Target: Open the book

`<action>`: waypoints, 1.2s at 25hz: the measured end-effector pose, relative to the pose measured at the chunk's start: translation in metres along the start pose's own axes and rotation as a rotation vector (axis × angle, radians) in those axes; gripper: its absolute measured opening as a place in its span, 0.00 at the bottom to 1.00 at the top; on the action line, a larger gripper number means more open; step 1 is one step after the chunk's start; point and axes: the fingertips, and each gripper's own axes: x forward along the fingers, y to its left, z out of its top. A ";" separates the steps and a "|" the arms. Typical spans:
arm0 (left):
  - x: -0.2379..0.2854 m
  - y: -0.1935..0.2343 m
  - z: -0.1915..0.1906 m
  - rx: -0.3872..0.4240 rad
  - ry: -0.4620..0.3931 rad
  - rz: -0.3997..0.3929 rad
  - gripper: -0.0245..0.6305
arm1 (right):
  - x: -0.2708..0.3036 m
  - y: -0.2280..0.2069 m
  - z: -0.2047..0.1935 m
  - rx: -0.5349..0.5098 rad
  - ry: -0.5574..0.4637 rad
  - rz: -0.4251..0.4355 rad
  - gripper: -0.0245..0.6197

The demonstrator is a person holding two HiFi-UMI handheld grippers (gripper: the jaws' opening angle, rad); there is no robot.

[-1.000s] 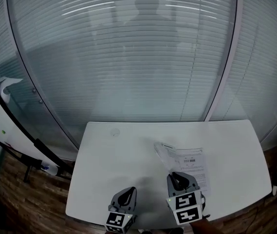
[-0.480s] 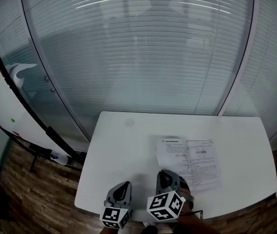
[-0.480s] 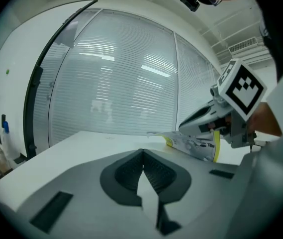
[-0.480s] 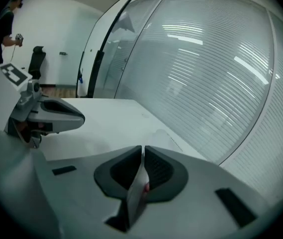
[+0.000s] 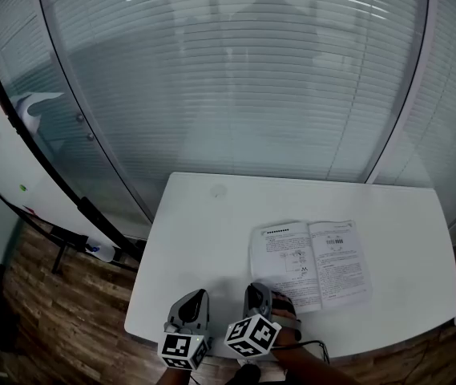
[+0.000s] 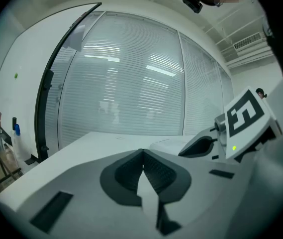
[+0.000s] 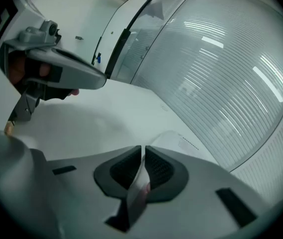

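**Q:** What are the fingers doing?

**A:** The right gripper (image 7: 142, 149) has its two dark ribbed jaws nearly together. They have just been closing, and a thin pale sheet runs through the narrow slit between them. It looks like the near edge of the book's left-hand leaf, pinched there. The left gripper (image 6: 142, 152) is clenched tip to tip on nothing.

**Q:** Where is the book?

**A:** The book (image 5: 312, 263) is a thin white printed booklet. It lies spread open and nearly flat on the white table (image 5: 195, 239), right of centre and towards the near edge. The right gripper sits at its near left corner. The left gripper is just beside it over bare tabletop, apart from the book. Beyond the table is a curved glass wall with horizontal blinds (image 5: 236, 79).

**Q:** So the task is nearly done?

**A:** It appears so, since both pages face up. What seems to remain is letting go and pulling away.

**Q:** What could go wrong from here?

**A:** If the right gripper draws back before its jaws part, it could drag the light booklet towards the table edge, or crease or tear the pinched leaf. Once released, a thin leaf with a fresh fold may spring up and swing shut. The idle left gripper is close enough to knock against the right one.
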 end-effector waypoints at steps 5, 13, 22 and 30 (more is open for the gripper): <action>-0.001 0.001 -0.001 -0.002 0.008 0.005 0.05 | 0.010 0.017 -0.005 -0.013 0.007 0.066 0.09; 0.010 -0.003 0.014 0.005 -0.025 0.012 0.05 | -0.026 -0.015 0.025 0.212 -0.181 0.131 0.11; 0.042 -0.047 0.046 0.026 -0.077 -0.044 0.05 | -0.074 -0.111 0.012 0.464 -0.352 0.010 0.05; 0.066 -0.097 0.048 0.039 -0.039 -0.088 0.05 | -0.117 -0.182 -0.035 0.636 -0.451 -0.082 0.05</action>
